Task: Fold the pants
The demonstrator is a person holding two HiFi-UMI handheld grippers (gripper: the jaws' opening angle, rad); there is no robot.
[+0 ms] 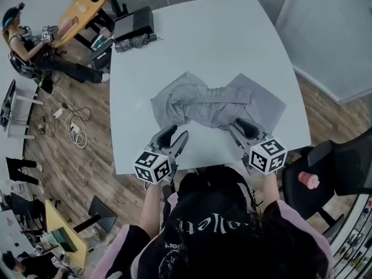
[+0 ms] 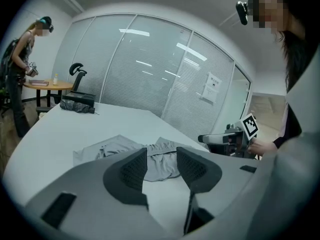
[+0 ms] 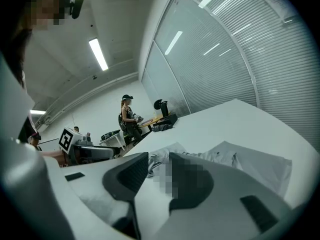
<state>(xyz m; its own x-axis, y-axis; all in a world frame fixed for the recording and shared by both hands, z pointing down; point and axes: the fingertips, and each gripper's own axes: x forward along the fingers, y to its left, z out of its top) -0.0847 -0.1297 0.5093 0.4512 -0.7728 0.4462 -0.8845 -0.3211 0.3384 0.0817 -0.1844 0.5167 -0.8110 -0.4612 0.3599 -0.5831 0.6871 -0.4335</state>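
Grey pants (image 1: 216, 104) lie crumpled in a loose V on the white table (image 1: 203, 39), with the legs bunched across the middle. Both grippers hover just off the garment's near edge, above the table. My left gripper (image 1: 174, 138) is at the pants' near left corner, open with nothing between its fingers. My right gripper (image 1: 240, 131) is at the near right side, also open and empty. In the left gripper view the jaws (image 2: 161, 166) frame the pants (image 2: 150, 154) ahead, and the right gripper (image 2: 230, 139) shows beside them. The right gripper view shows its jaws (image 3: 157, 176) with the pants (image 3: 250, 164) beyond.
A black case (image 1: 133, 22) and a dark bundle of cloth (image 1: 132, 42) sit at the table's far left corner. A person (image 1: 26, 45) stands at a wooden table beyond. A black chair (image 1: 325, 179) with a pink object (image 1: 308, 180) stands at my right.
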